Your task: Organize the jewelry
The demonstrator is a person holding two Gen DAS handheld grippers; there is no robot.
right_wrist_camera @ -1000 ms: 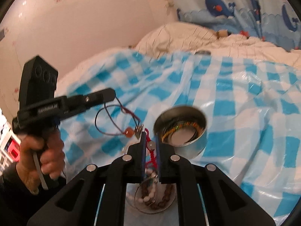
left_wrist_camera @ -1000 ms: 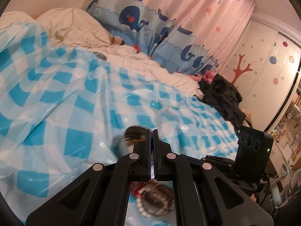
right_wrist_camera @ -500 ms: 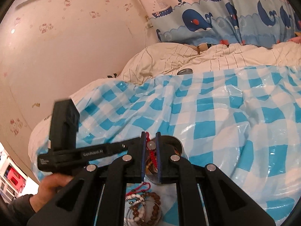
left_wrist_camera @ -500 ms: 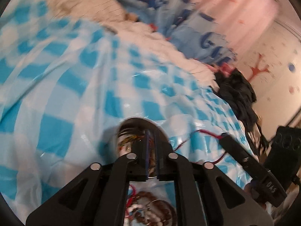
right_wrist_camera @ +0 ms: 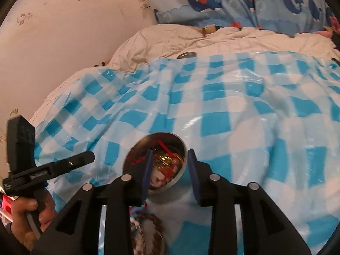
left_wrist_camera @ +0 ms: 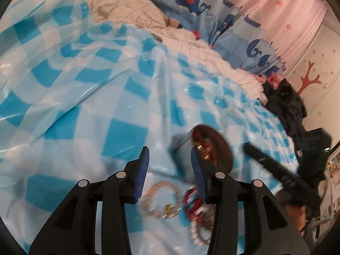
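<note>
A round metal tin [right_wrist_camera: 136, 148] sits on the blue checked plastic sheet [right_wrist_camera: 233, 110], holding a red cord necklace [right_wrist_camera: 164, 146] and gold pieces. My right gripper [right_wrist_camera: 169, 163] hovers just over the tin, its jaws opening; the pads press on nothing. My left gripper [left_wrist_camera: 170, 165] is also opening, with only sheet between its fingers, and the tin [left_wrist_camera: 221, 148] is just right of it. Loose bracelets lie near me: a pinkish one [left_wrist_camera: 159, 197], a red one [left_wrist_camera: 191, 199] and brown and white beads [right_wrist_camera: 146, 227]. Each view shows the other gripper from the side [right_wrist_camera: 85, 158] [left_wrist_camera: 250, 148].
A person's hand [right_wrist_camera: 31, 210] grips the left handle. A small round lid [right_wrist_camera: 187, 54] lies where the sheet meets the cream quilt [right_wrist_camera: 212, 40]. Whale-print curtain [right_wrist_camera: 233, 2] behind, pink wall at left. Dark clothes [left_wrist_camera: 284, 99] are piled at the bed's right edge.
Both grippers were shut on the red cord necklace held over the tin. Both have opened, and the necklace now lies in the tin. The left gripper dropped lower, left of the tin.
</note>
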